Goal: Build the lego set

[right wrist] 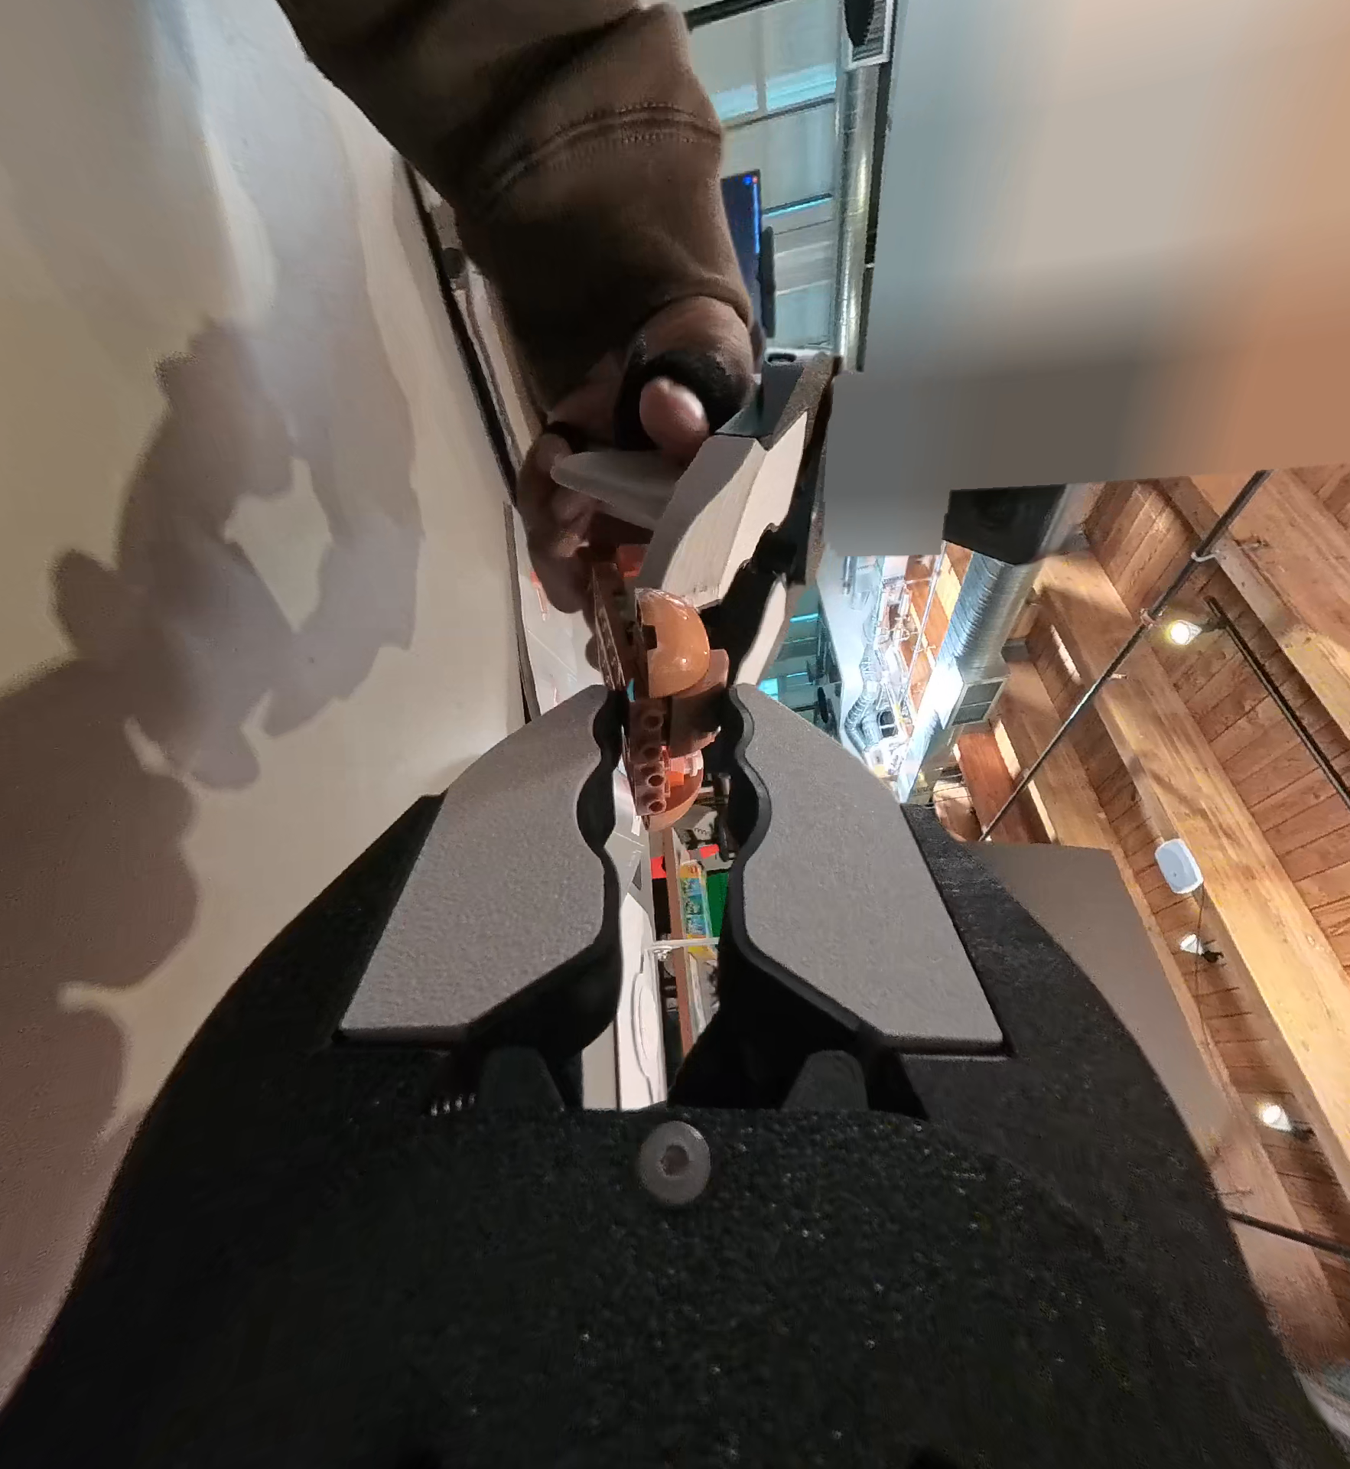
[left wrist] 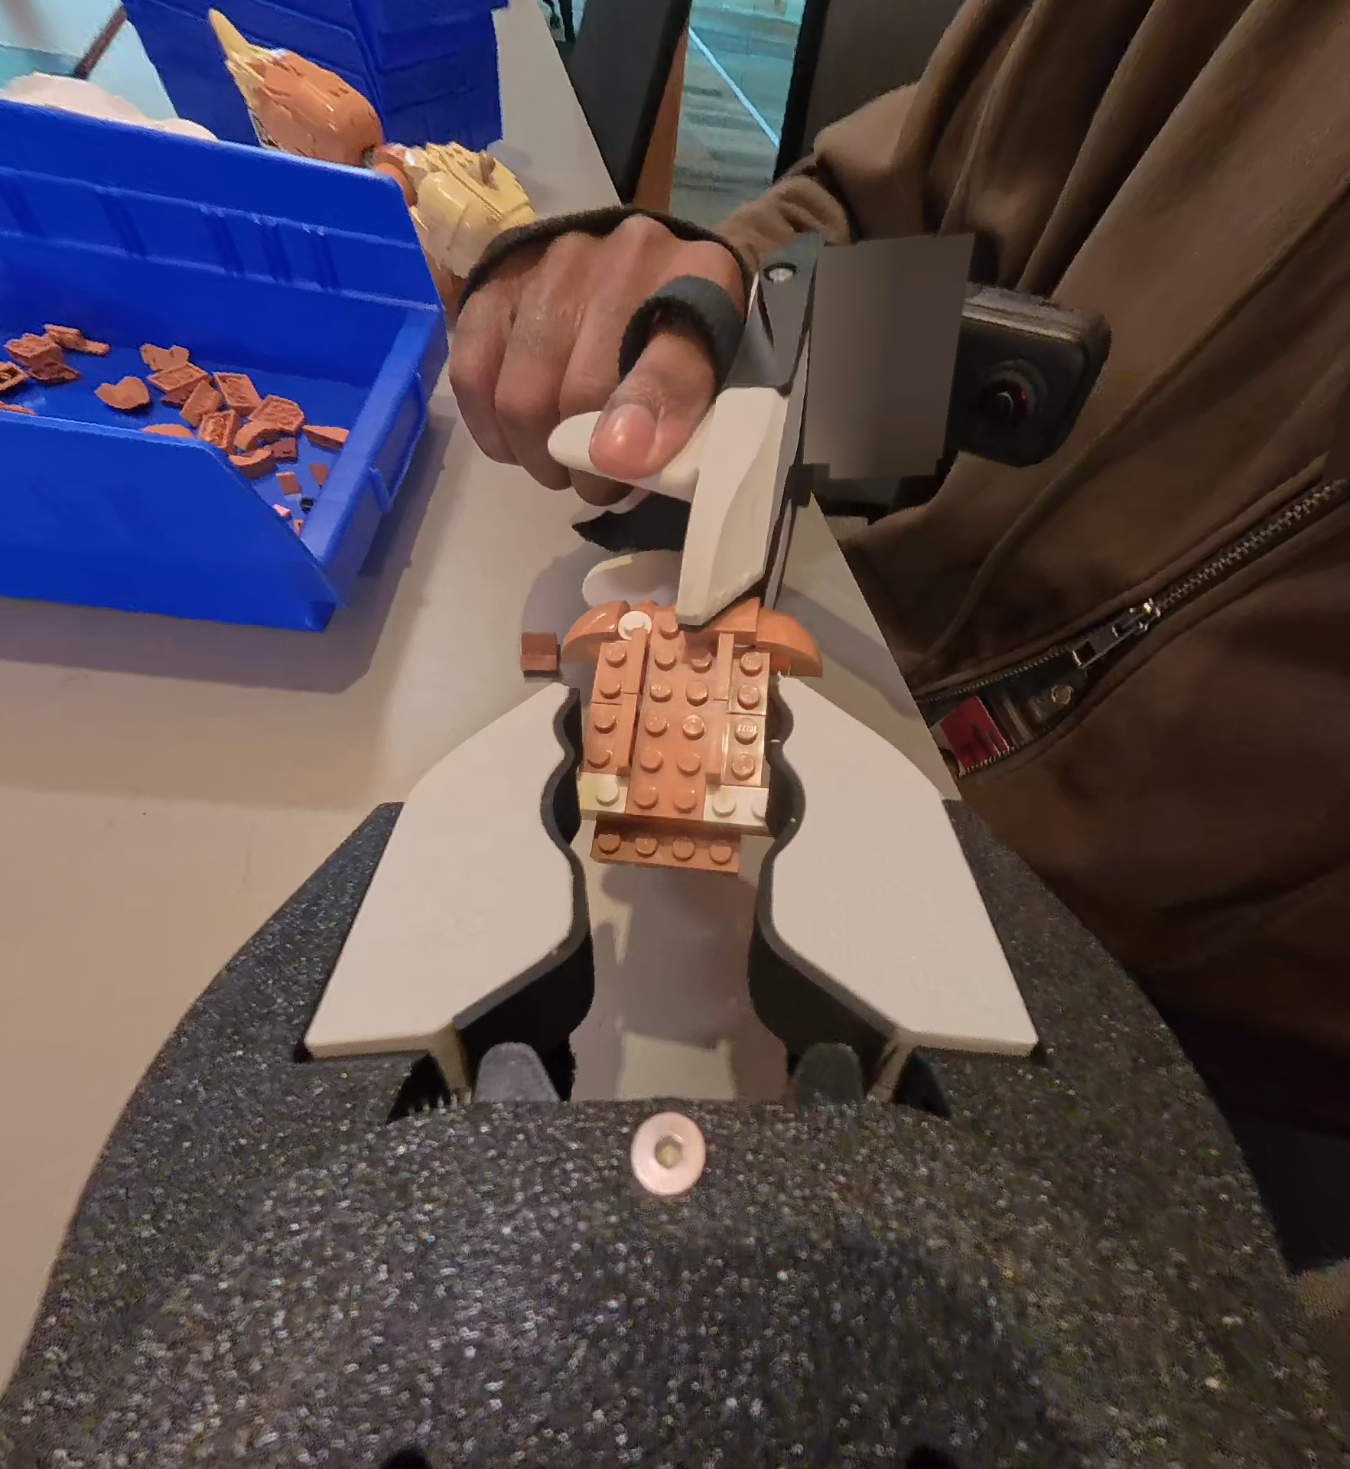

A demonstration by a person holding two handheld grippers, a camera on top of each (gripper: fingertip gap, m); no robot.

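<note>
Grey table [left wrist: 139, 795]; blue bin [left wrist: 179, 509] of orange bricks [left wrist: 202, 397] up-left of left tongs [left wrist: 675, 715]; both tongs, right [right wrist: 671, 715] too, clamp studded orange lego assembly [left wrist: 675, 739].

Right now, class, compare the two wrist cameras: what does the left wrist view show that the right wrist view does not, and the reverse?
Only the left wrist view shows the blue bin of loose orange pieces, a finished model behind it, and the assembly's studded top.

Only the right wrist view shows a wooden ceiling and shadows on a pale surface.

Both show the orange brick assembly gripped by the left gripper and the right gripper.
</note>
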